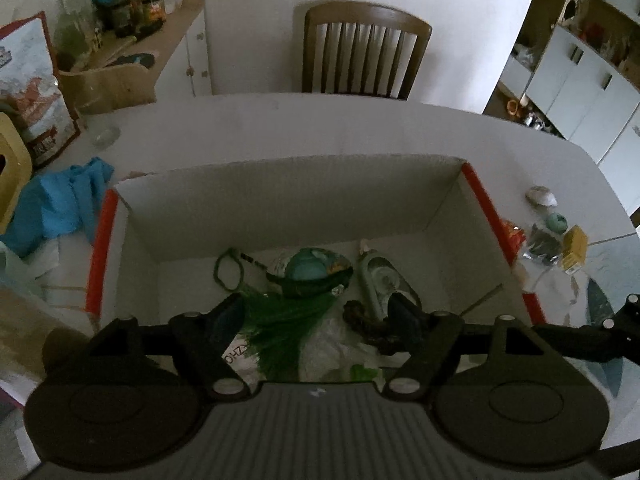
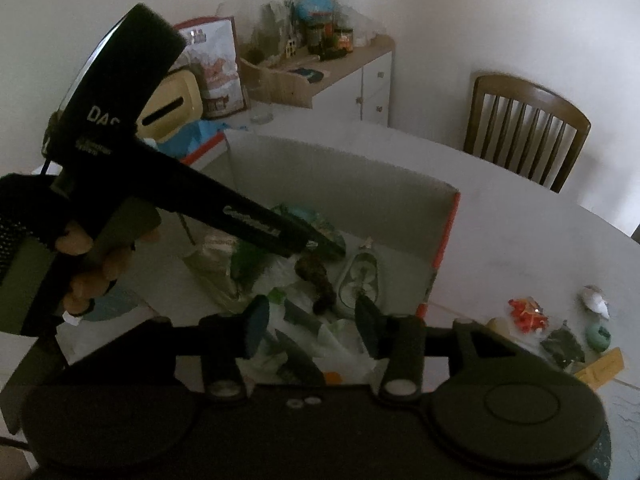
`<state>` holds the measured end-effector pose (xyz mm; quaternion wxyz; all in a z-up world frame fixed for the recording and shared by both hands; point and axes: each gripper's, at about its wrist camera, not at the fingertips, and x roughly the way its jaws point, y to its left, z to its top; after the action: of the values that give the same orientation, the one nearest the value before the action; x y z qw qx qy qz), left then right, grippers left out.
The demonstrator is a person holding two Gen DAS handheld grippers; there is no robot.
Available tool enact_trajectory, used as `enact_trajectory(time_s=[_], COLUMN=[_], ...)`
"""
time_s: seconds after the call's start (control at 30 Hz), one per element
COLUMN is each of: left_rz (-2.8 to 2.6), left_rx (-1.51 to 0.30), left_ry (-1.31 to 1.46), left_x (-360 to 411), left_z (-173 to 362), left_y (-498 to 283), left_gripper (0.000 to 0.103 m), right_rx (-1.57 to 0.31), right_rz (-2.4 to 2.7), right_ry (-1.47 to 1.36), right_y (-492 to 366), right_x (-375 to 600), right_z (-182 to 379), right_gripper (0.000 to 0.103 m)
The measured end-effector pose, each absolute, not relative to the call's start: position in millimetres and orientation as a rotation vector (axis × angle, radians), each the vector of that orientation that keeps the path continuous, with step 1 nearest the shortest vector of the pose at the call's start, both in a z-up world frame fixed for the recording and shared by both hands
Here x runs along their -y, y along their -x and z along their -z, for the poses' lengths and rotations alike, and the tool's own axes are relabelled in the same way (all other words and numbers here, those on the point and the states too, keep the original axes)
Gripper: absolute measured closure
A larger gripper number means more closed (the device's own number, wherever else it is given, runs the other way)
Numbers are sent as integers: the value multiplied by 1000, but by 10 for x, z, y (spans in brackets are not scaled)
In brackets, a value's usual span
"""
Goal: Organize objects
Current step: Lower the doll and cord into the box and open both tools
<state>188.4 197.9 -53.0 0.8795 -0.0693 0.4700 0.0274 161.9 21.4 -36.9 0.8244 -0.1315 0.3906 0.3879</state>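
both hand-held grippers hang open over the cardboard box (image 1: 280, 204) on the white surface (image 1: 360, 128).

the left hand-held gripper (image 1: 316, 312) is spread wide with nothing between its fingers; ahead of it in the box lie a green tuft (image 1: 280, 320), a teal ball (image 1: 308, 268) and a dark twisted piece (image 1: 360, 316). the right hand-held gripper (image 2: 312, 320) is also open and empty, with small loose items (image 2: 560, 340) on the surface to its right.
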Motion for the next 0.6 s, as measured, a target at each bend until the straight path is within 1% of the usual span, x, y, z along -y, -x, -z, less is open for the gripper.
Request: enact_trajectory(time_s=[0.27, 0.5, 0.6], left_rz=[-42, -5, 12], left_rx=[-905, -852, -840], left_ry=[128, 130, 129], left_x=[-1816, -1579, -1451], left_z=[236, 12, -54], left_y=[-1665, -1488, -1430], left_gripper=[25, 23, 22], right_rx=[-791, -769, -756], right_rz=[-845, -873, -871], right_ry=[220, 179, 165], right_y=[-1557, -1524, -1500], right_x=[43, 320, 470], right_z=[139, -14, -56], right_gripper=[48, 46, 41])
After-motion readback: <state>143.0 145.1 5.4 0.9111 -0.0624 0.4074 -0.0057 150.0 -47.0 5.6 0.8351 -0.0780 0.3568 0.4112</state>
